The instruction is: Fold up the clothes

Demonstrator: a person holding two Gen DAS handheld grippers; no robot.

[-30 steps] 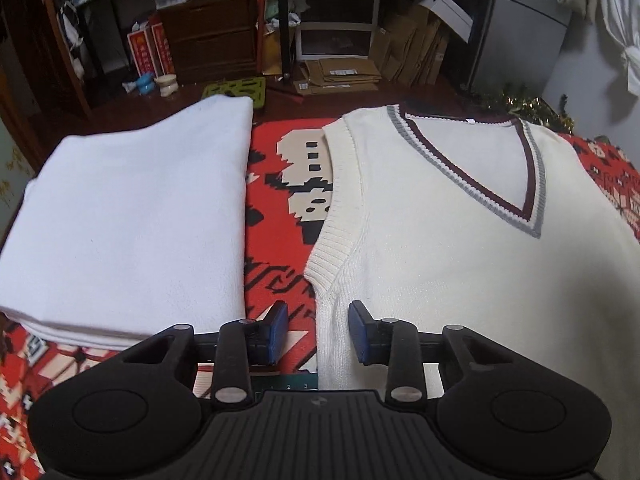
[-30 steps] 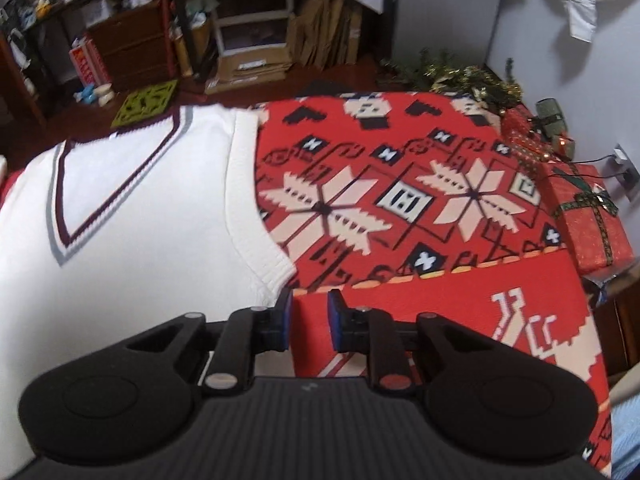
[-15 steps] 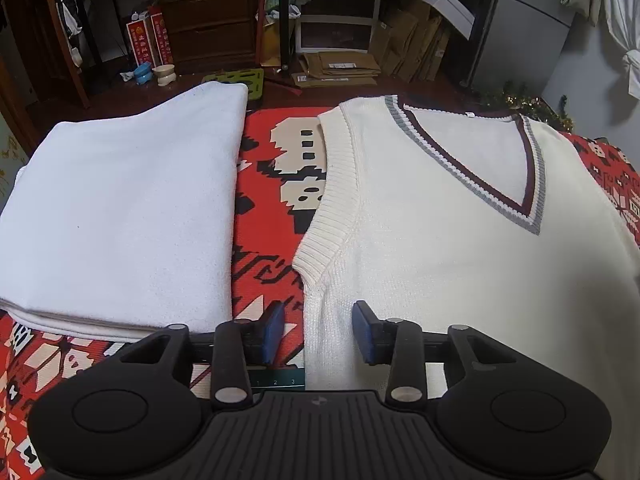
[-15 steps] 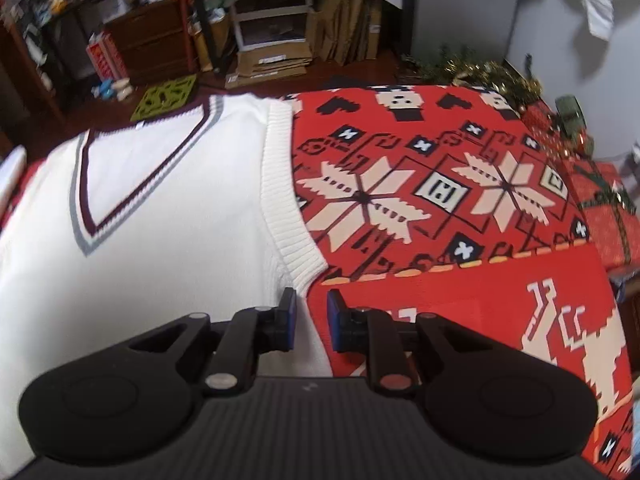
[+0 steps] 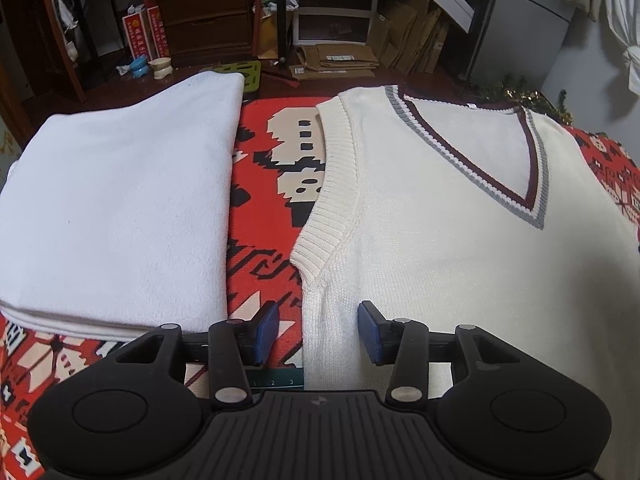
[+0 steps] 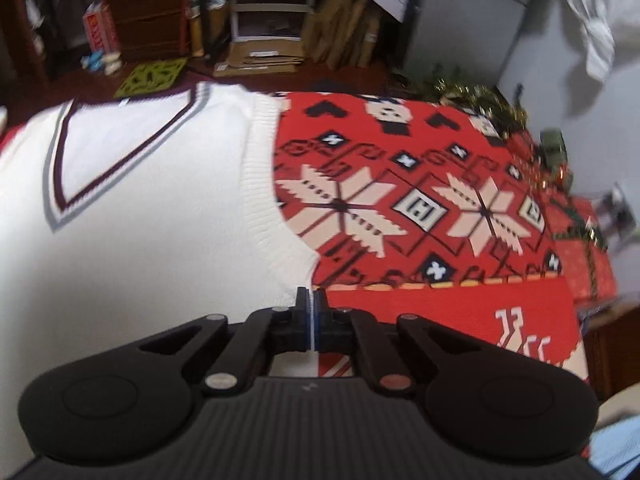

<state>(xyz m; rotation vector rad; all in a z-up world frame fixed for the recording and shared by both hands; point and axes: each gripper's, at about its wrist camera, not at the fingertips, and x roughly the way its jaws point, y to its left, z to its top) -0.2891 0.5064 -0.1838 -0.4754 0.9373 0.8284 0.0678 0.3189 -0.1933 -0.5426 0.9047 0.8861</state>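
A cream knit vest with a maroon and grey V-neck lies flat, front up, on a red patterned cloth that covers the worktop. The left tool hovers spread wide, its blue pads straddling the vest's side edge just below the armhole. The right tool is clenched at the opposite side edge below the other armhole; whether fabric sits between its pads cannot be told. Just left of the vest, across a strip of bare cloth, rests a folded white towel. Beyond the worktop stand flattened cardboard boxes, a wooden drawer chest and a green mat on the floor.
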